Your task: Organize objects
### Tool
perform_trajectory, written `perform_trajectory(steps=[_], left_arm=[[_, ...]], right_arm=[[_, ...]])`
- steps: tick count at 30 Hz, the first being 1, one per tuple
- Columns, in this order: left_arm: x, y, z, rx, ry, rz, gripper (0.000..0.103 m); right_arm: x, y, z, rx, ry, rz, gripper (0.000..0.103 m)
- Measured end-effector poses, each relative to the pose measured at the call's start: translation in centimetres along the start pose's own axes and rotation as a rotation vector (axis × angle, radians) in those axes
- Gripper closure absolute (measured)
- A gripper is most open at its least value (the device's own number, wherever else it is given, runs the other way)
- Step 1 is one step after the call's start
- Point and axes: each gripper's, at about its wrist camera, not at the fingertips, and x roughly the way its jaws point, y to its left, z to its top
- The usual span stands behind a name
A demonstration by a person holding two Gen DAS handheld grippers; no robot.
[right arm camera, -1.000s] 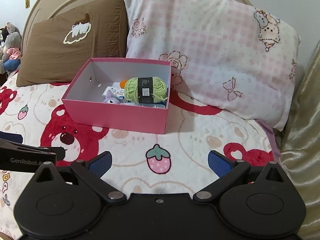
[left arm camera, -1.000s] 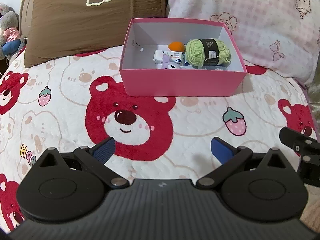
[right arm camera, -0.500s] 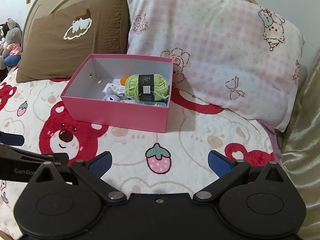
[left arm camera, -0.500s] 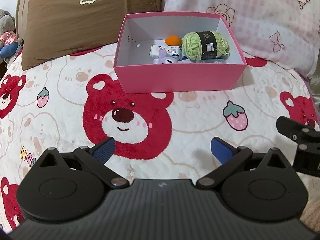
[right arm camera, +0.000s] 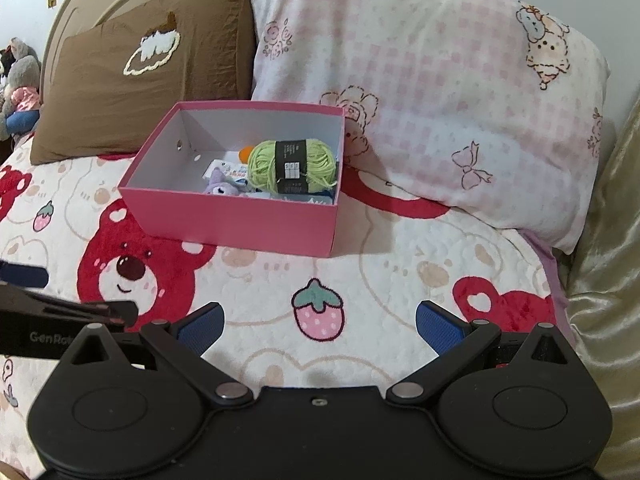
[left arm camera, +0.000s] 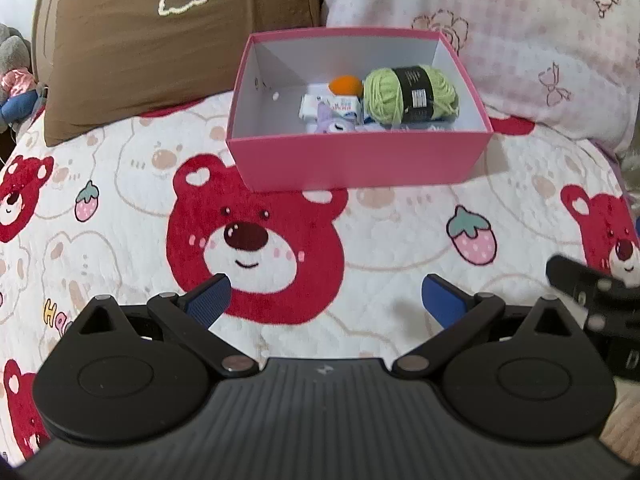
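Note:
A pink box (left arm camera: 360, 158) (right arm camera: 236, 220) stands on the bear-print bedspread, well ahead of both grippers. Inside lie a green yarn ball (left arm camera: 410, 94) (right arm camera: 292, 166), an orange ball (left arm camera: 346, 85), a white packet (left arm camera: 330, 105) and a small purple plush (left arm camera: 334, 122) (right arm camera: 220, 184). My left gripper (left arm camera: 324, 300) is open and holds nothing, low over the red bear face. My right gripper (right arm camera: 318, 324) is open too, above a strawberry print. Each gripper shows at the edge of the other's view.
A brown pillow (left arm camera: 160, 40) and a pink checked pillow (right arm camera: 432, 92) lean on the headboard behind the box. Plush toys (right arm camera: 20, 84) sit at far left. A gold fabric (right arm camera: 604, 280) borders the bed on the right.
Both grippers have drawn back a little from the box, which sits slightly farther and more centred in the left view. Fingers stay open; nothing in the box has moved.

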Motion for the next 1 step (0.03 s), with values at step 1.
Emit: perform_trajectory(steps=[1], left_arm=[[-0.05,-0.05,0.04,0.004,-0.002,-0.002,0.0]], right_arm=[[-0.05,0.02,-0.01,-0.001,0.003,0.005,0.0]])
